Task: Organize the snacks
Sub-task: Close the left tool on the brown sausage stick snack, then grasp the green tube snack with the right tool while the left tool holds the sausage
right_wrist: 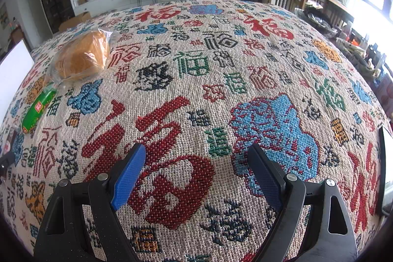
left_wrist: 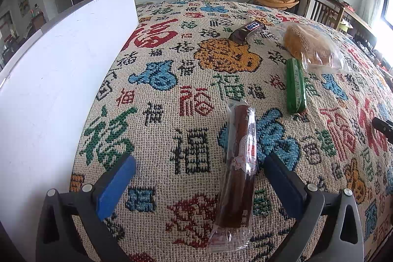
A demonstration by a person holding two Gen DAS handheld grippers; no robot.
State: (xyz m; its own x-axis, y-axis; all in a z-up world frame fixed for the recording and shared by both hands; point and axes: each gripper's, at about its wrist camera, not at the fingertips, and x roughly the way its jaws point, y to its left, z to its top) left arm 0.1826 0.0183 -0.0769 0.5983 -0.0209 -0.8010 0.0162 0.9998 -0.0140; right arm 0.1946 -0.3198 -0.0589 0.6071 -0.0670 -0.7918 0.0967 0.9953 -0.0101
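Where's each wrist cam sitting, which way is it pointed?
Left wrist: low over the tablecloth, facing the TV wall; open left gripper straddles a brown snack stick; white board on its left.
Right wrist: low over bare cloth, same heading; open right gripper, nothing between its fingers.
Shared: bagged bread, green packet.

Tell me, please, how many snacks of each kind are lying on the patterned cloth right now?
Sausage stick in clear wrap: 1
Green sausage: 1
Chocolate bar: 1
Bagged bread: 1
Total: 4
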